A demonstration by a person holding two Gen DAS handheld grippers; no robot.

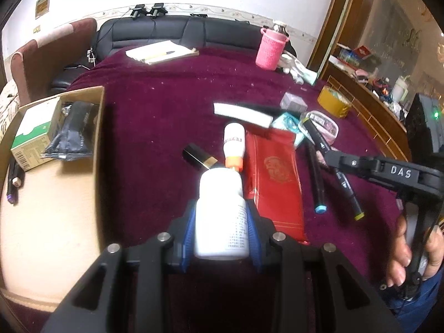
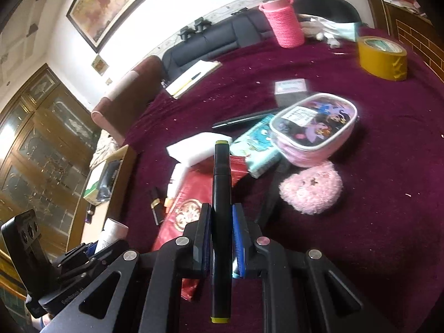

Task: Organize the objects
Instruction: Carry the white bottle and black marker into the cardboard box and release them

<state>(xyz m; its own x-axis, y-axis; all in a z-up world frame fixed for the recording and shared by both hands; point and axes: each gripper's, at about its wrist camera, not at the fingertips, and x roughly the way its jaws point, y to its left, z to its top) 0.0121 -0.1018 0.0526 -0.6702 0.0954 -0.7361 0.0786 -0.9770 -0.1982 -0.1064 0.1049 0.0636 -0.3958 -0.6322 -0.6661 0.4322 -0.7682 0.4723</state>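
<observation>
Two white bottles [image 1: 222, 216]; three markers [image 2: 220, 194]; one tape roll [image 2: 383, 57]; one cardboard box [image 1: 55, 116].

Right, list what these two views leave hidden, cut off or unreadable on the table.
- White bottle, left wrist view: label print too small to read; the left gripper pads cover its sides.
- Cardboard box, left wrist view: a black packet hides what lies under it.
- Black marker, right wrist view: the right gripper pads hide its middle.
- Red packet, right wrist view: lower end behind that gripper.
</observation>
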